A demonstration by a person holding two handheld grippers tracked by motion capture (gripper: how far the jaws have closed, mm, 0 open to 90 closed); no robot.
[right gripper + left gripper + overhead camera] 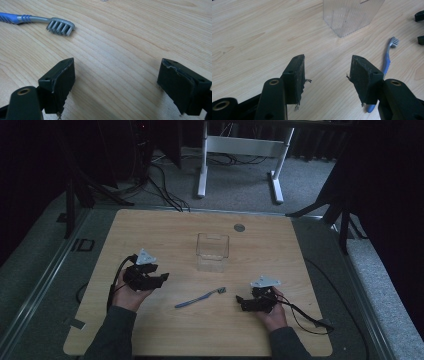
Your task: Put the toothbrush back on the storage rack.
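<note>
Wooden tabletop (165,230), pale grain, dim room beyond with a white desk frame (240,155) on grey carpet. Nearest: left gripper (162,278) and right gripper (240,303), one in each hand low over the near half, both released with jaws spread wide and nothing between them. Blue toothbrush (200,298) lies flat between the two, bristle head toward the right gripper, handle running toward the left; likely set there so either tool can reach it. Farther back, clear plastic container (212,251) stands upright near the table's middle, open top, probably the receptacle. Bare wood on all sides of the brush; table edges well apart from everything; small grey disc (239,227) near the far edge
</note>
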